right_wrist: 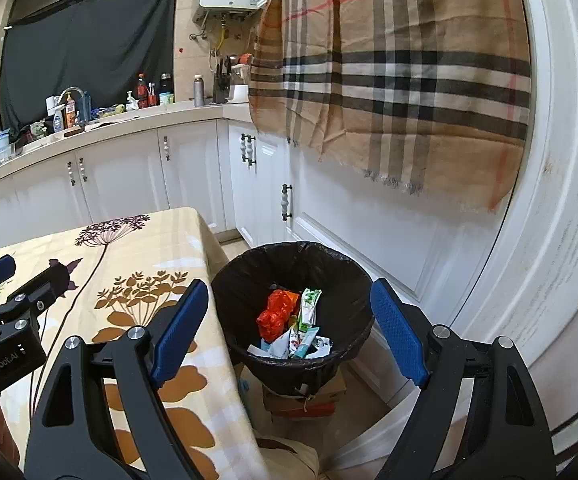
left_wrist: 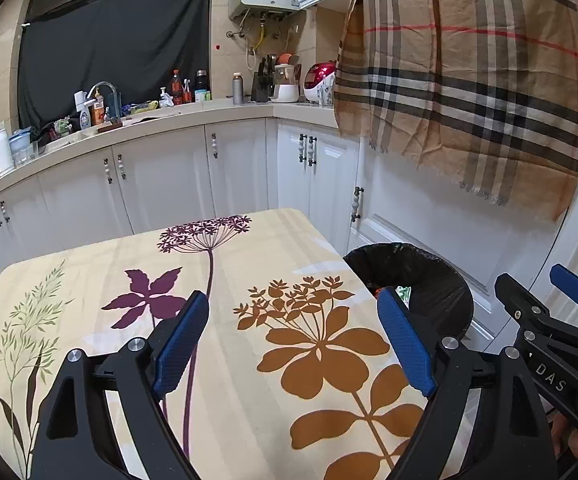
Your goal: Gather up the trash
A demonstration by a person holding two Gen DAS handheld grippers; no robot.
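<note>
Beside the floral tabletop (right_wrist: 161, 240), the trash (right_wrist: 289, 320) lies in the black-lined bin (right_wrist: 353, 280): light, crinkly wrappers, best pinched at an edge. Left hand-held gripper (left_wrist: 293, 340) and right hand-held gripper (right_wrist: 289, 332) both gape wide, empty.

surface: table (left_wrist: 249, 420) | cover: floral tablecloth (left_wrist: 225, 248) | floor: black-lined trash bin (right_wrist: 245, 280) beside it

Empty left hand-held gripper (left_wrist: 293, 312) over tablecloth (left_wrist: 249, 248)
</note>
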